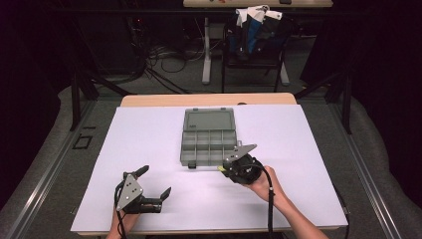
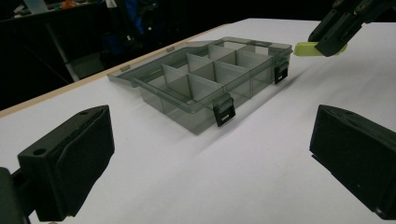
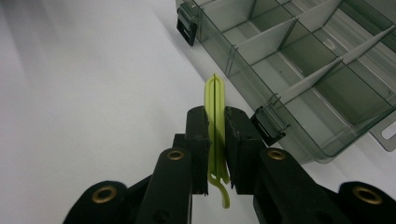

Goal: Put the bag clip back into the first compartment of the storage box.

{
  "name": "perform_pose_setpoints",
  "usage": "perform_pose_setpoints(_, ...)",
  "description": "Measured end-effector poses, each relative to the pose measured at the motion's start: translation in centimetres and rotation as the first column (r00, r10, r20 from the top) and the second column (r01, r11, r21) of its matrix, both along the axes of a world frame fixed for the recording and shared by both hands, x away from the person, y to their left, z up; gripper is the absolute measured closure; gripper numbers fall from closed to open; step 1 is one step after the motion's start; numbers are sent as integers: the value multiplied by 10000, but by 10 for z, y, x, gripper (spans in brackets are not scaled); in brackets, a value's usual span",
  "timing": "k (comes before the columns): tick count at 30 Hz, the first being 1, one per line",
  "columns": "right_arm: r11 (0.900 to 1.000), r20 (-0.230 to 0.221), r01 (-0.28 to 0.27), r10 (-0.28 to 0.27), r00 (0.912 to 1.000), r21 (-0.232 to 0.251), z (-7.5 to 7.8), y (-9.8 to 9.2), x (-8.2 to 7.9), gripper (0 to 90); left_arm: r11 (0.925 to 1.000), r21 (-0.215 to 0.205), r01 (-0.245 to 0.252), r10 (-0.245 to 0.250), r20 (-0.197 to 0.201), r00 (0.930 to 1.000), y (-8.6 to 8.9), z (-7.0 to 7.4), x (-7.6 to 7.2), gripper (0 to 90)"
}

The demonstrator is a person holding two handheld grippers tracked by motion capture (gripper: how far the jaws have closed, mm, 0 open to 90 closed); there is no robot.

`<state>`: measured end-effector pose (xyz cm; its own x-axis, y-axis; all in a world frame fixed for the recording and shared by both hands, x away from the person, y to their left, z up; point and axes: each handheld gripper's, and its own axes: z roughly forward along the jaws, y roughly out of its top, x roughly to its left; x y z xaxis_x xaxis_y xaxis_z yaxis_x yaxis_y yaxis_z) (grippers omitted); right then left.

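A thin yellow-green plastic clip (image 3: pixel 215 122) is pinched edge-on between the pressed-together jaws of the right gripper (image 3: pixel 215 149), its rounded tip standing out beyond the jaw tips and a small hooked end hanging below them. The clip is held just off the near right corner of the smoky grey transparent plastic compartment box (image 1: pixel 208 143), close to the black latch at that corner and above the white table (image 1: pixel 149 139), not inside any compartment. In the left gripper view the same clip (image 2: pixel 308 48) is seen beside the box's (image 2: pixel 205 79) far latch, level with its rim, with a little white table between them. The box lies open, its lid folded flat on the far side, and its divided compartments look empty. The right gripper (image 1: pixel 225 168) is seen at the box's near right corner in the high view. The left gripper (image 1: pixel 155 183) is held well apart from the box, toward the near left of it, with its jaws spread wide and nothing between them.
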<state>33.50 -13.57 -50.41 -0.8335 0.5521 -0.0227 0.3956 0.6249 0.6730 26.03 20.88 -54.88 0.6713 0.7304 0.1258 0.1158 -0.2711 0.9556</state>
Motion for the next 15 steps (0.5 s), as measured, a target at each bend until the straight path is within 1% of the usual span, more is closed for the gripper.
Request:
perform_pose_setpoints(2, 10000, 16, -24, 24, 10000, -14, 1, 1, 0, 807, 9999, 112, 6, -6, 33, 10000, 0, 0, -1, 0)
perform_pose_setpoints(4, 10000, 92, -88, 89, 9999, -25, 2, 2, 1, 807, 10000, 29, -33, 32, 103, 9999, 1, 1, 0, 0)
perform_pose_setpoints(5, 10000, 108, -71, 72, 9999, -11, 4, 3, 1, 807, 10000, -43, 8, -8, 65, 10000, 2, 1, 0, 0)
perform_pose_setpoints(6, 9999, 125, -112, 111, 9999, 57, 5, 3, 2, 807, 10000, -24, 12, -12, 56, 10000, 2, 1, 1, 0)
perform_pose_setpoints(8, 9999, 108, -99, 98, 9999, 100, 8, 3, 3, 807, 9999, -112, -73, 73, -25, 10000, 1, 0, 1, 0)
perform_pose_setpoints(10, 9999, 224, -134, 133, 9997, 68, 9, 4, 5, 807, 10000, -27, -48, 48, 37, 10000, 2, 0, 1, 0)
perform_pose_setpoints(11, 9999, 216, -130, 129, 9997, 61, 9, 4, 5, 807, 10000, -10, -53, 53, 50, 10000, 2, 1, 1, 0)
perform_pose_setpoints(12, 9999, 223, -130, 129, 9997, 69, 10, 5, 5, 807, 9999, -80, -87, 88, 30, 10000, 1, 0, 1, 0)
perform_pose_setpoints(14, 9997, 191, -130, 127, 9997, 187, 11, 7, 6, 808, 9999, -65, -95, 95, -23, 10000, 1, 0, 1, 0)
perform_pose_setpoints(15, 9999, 175, -140, 138, 9998, 76, 12, 8, 7, 807, 10000, -32, -63, 63, 3, 10000, 1, 0, 0, 0)
